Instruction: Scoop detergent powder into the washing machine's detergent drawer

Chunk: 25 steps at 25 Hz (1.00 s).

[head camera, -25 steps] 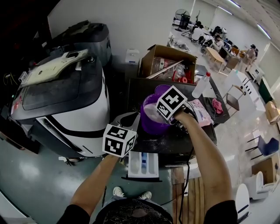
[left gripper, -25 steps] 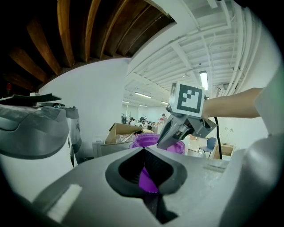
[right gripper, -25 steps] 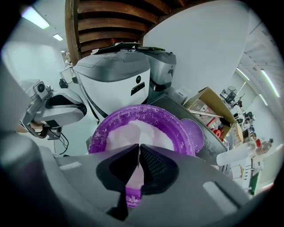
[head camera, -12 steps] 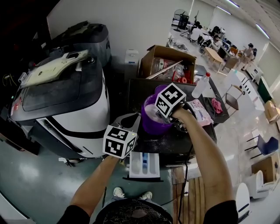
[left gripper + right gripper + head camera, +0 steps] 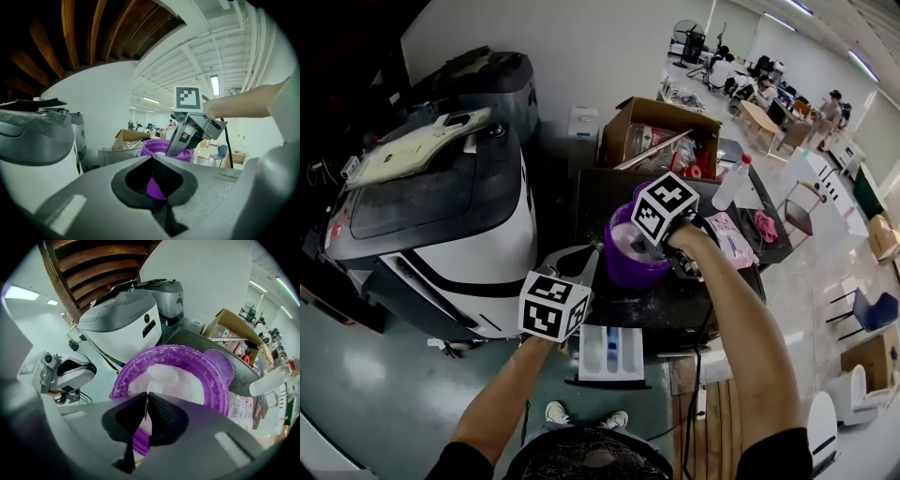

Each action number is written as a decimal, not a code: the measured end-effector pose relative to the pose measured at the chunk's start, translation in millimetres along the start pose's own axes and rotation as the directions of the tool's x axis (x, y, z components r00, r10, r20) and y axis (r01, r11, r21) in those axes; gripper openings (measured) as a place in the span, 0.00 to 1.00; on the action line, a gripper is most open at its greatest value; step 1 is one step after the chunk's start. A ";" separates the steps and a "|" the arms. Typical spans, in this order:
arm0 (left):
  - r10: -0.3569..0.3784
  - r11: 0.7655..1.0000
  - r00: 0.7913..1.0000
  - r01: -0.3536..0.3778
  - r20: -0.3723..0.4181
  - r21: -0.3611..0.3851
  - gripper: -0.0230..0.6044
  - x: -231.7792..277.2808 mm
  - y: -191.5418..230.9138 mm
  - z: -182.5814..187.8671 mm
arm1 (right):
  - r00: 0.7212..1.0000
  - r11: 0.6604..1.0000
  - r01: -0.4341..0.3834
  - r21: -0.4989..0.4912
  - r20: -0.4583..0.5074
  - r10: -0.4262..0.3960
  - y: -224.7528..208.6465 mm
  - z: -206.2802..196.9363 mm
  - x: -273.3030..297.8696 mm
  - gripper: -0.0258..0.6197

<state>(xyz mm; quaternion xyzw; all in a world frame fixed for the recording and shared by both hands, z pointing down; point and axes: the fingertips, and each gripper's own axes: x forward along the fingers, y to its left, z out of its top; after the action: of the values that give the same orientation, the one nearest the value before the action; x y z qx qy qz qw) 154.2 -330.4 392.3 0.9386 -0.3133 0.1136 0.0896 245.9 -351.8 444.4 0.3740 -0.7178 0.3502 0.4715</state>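
Powder (image 5: 173, 380) lies heaped in the purple tub (image 5: 623, 267) on the tabletop (image 5: 600, 192), beyond the pulled-out drawer (image 5: 609, 352). The right gripper (image 5: 146, 397), pinched on a thin white scoop (image 5: 147, 404), dips into the heap. The left gripper (image 5: 151, 158), jaws together and empty, hovers left of the tub. Scooping looks under way, with carrying and tipping left to do. I cannot tell whether the drawer holds any powder.
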 end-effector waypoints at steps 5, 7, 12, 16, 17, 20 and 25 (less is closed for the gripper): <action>0.003 1.000 1.000 -0.003 0.005 -0.001 0.04 -0.6 1.6 1.2 | 0.999 0.999 -0.048 0.022 -0.011 0.049 6.4 2.7 0.9 0.10; 0.006 1.000 1.000 -0.006 0.005 -0.003 0.04 -1.0 3.0 0.5 | 0.998 0.997 -0.068 0.037 -0.008 0.068 7.5 3.7 0.9 0.10; 0.011 1.000 1.000 -0.011 0.001 -0.004 0.04 -2.6 7.1 -0.9 | 0.991 0.988 -0.130 0.081 0.012 0.130 12.8 7.4 -0.8 0.10; 0.016 1.000 1.000 -0.016 -0.002 -0.005 0.04 -3.8 9.2 -0.8 | 0.988 0.983 -0.151 0.106 0.029 0.149 11.5 7.5 -3.9 0.10; 0.016 1.000 1.000 -0.016 -0.002 -0.004 0.04 -4.0 9.2 -0.7 | 0.987 0.981 -0.157 0.112 0.037 0.154 11.1 7.6 -5.0 0.10; 0.014 1.000 1.000 -0.014 -0.004 -0.002 0.04 -4.1 10.1 -2.0 | 0.983 0.975 -0.180 0.132 0.069 0.172 11.2 9.5 -7.1 0.10; 0.004 1.000 1.000 -0.004 -0.008 -0.001 0.04 -2.3 7.8 -4.0 | 0.972 0.962 -0.210 0.174 0.142 0.187 6.8 11.5 -13.7 0.10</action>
<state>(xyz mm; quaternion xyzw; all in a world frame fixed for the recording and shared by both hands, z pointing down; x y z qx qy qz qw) 147.0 -334.3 396.2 0.9374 -0.3148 0.1173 0.0912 238.9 -355.6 427.0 0.3641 -0.7434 0.4379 0.3509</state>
